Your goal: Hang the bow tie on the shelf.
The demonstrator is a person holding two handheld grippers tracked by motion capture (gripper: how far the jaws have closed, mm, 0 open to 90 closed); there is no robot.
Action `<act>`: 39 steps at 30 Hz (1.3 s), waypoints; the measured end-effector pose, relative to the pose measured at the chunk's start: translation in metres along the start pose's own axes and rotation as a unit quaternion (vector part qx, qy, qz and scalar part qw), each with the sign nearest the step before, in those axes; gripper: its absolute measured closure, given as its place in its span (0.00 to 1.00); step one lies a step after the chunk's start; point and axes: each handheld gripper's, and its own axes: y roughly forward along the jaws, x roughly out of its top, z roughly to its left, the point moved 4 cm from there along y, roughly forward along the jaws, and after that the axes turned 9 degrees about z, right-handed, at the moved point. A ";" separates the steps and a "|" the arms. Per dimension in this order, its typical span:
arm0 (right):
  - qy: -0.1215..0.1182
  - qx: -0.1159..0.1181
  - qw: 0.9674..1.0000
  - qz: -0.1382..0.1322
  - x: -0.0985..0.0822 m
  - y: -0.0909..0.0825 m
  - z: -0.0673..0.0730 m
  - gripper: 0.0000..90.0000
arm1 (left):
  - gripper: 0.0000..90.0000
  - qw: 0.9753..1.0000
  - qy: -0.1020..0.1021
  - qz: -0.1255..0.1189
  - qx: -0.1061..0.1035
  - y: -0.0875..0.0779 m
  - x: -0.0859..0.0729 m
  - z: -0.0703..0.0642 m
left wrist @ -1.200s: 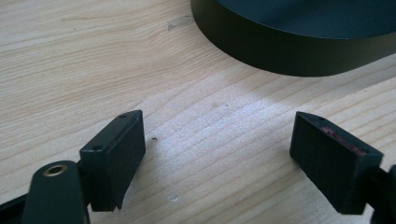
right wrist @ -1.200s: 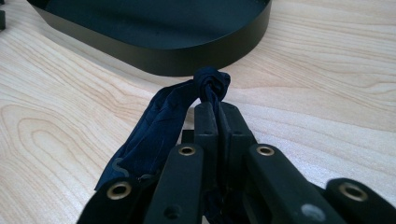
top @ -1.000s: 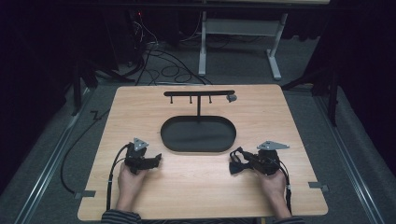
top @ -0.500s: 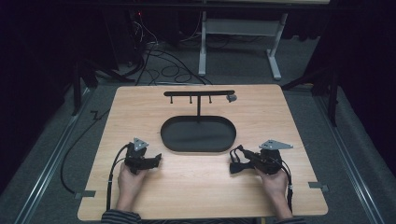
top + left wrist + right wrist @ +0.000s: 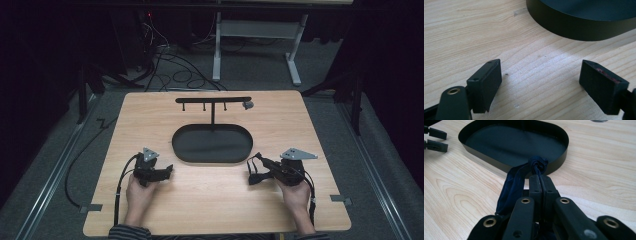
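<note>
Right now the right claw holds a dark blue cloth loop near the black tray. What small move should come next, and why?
Probably lift the right claw toward the hook stand. It is shut on the dark blue cloth loop, which hangs slack beside the black tray; the hooks look free.

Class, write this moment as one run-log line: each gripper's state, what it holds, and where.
left gripper: open, empty, over table | right gripper: shut on dark blue cloth | black oval tray: empty, between grippers
</note>
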 end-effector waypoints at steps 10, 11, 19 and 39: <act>-0.006 0.001 1.000 -0.009 0.006 -0.005 0.002 1.00 | 0.21 1.000 0.000 0.000 0.000 0.000 0.000 0.000; -0.007 0.001 1.000 -0.010 0.007 -0.005 0.002 1.00 | 0.21 1.000 0.000 0.000 0.000 0.000 0.000 0.000; -0.011 0.002 1.000 -0.020 0.014 -0.010 0.003 1.00 | 0.21 1.000 0.000 0.000 0.000 0.000 0.000 0.000; -0.027 0.006 0.999 -0.032 0.035 -0.018 0.006 1.00 | 0.21 1.000 0.000 0.000 0.000 0.000 0.000 0.000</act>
